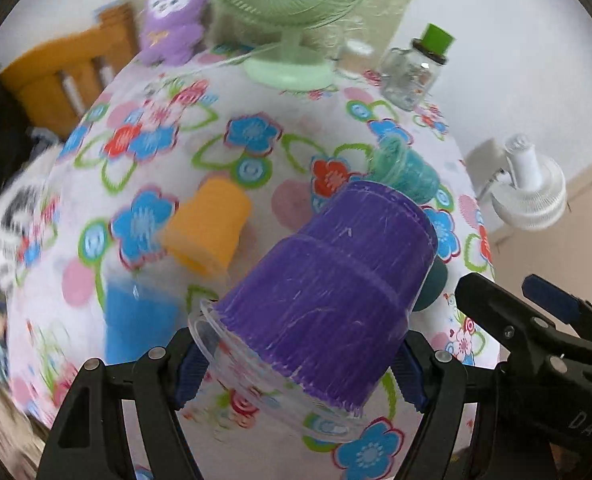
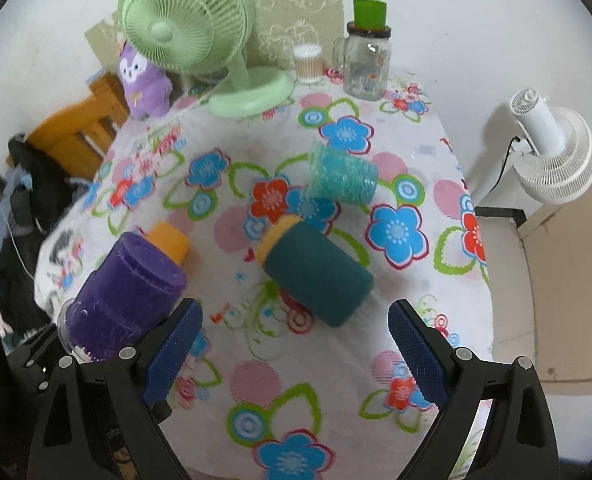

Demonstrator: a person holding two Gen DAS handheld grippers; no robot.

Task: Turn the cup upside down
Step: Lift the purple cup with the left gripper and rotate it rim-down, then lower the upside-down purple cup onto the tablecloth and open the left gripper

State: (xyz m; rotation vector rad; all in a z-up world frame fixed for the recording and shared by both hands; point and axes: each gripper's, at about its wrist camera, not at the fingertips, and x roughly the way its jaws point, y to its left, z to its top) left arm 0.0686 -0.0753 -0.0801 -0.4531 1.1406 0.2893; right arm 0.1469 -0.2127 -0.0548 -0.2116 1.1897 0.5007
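Observation:
My left gripper (image 1: 299, 364) is shut on a purple cup (image 1: 331, 292) near its clear rim. The cup is tilted, base up and away, rim toward the camera, above the flowered tablecloth (image 1: 256, 168). In the right wrist view the purple cup (image 2: 124, 296) shows at lower left, held by the left gripper. My right gripper (image 2: 296, 344) is open and empty above the cloth, just short of a dark teal cup (image 2: 315, 276) lying on its side. A light teal cup (image 2: 343, 178) lies on its side farther back. An orange cup (image 1: 208, 228) stands rim down.
A green desk fan (image 2: 188, 28), a purple plush toy (image 2: 144, 80), a glass jar with a green lid (image 2: 367, 56) and a small container (image 2: 307, 64) stand at the table's back. A white floor fan (image 2: 551, 152) stands off the right edge. A wooden chair (image 2: 76, 132) is at left.

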